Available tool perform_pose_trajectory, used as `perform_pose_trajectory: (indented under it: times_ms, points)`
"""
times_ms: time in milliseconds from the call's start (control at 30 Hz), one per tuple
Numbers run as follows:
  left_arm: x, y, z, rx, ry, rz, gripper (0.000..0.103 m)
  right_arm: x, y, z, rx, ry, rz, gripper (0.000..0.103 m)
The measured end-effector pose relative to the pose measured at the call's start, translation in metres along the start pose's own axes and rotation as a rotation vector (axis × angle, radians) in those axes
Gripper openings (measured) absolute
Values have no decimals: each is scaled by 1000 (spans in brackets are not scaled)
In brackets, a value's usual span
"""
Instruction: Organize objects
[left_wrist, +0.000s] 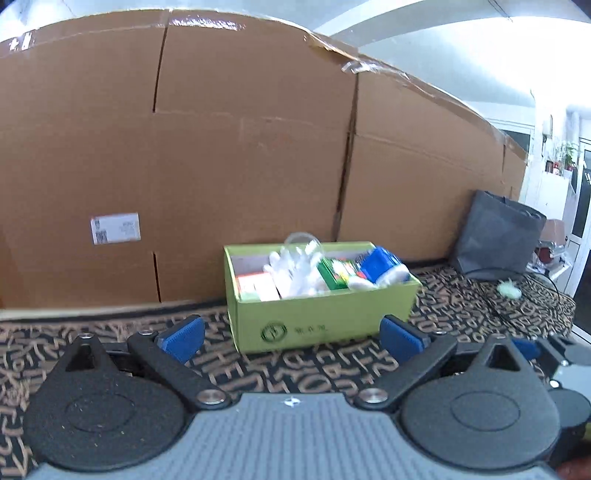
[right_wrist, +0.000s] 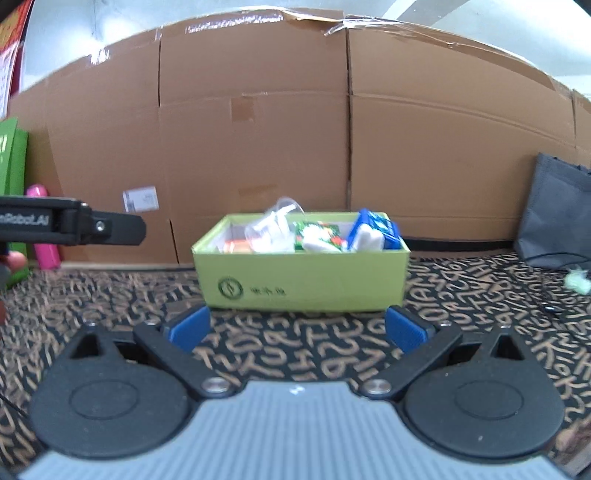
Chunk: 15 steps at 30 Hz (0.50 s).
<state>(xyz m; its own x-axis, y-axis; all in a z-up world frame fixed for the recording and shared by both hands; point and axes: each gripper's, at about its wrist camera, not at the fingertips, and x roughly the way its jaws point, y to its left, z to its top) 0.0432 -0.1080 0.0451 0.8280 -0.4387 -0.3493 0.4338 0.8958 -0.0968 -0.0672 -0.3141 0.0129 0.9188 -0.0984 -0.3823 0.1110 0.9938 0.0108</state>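
- Left gripper (left_wrist: 291, 339): jaws spread wide, nothing between the blue pads (left_wrist: 184, 339); it hangs over the patterned cloth (left_wrist: 303, 373), short of the box.
- Right gripper (right_wrist: 297, 328): jaws also released and empty, its pads (right_wrist: 190, 328) just in front of the box's near wall.
- Green box (left_wrist: 325, 317): open-topped, sitting on the cloth at 12 o'clock from both grippers, close to the cardboard wall (left_wrist: 240, 147) behind it.
- Inside the box: white gloves (left_wrist: 295, 269) near the middle, a clear cup (right_wrist: 286, 206) sticking up at the back, a green packet (left_wrist: 334, 275) beside the gloves, and a blue pack (left_wrist: 380, 264) at the 3 o'clock end. An orange-and-white carton (left_wrist: 255, 286) lies at the 9 o'clock end.
- Grey bag (left_wrist: 495, 236): leans on the cardboard at 2 o'clock, well apart from the box.
- Pale green wad (left_wrist: 509, 290): on the cloth near the bag, beside a black cable (left_wrist: 495, 275).
- Pink bottle (right_wrist: 46, 236): at 9 o'clock in the right wrist view, partly behind the other gripper's black finger.
- White label (left_wrist: 115, 228): stuck on the cardboard at 10 o'clock.
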Motion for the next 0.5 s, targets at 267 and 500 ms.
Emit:
perform_pose_trajectory:
  times_ms: [267,500]
  points:
    - [11,-9,-21,-2,64,63,103,-3,-15,-12,20,35,-61,103]
    - [26,-7,-27,-8,103,106,103,17,-22,-17,37,69,-65,103]
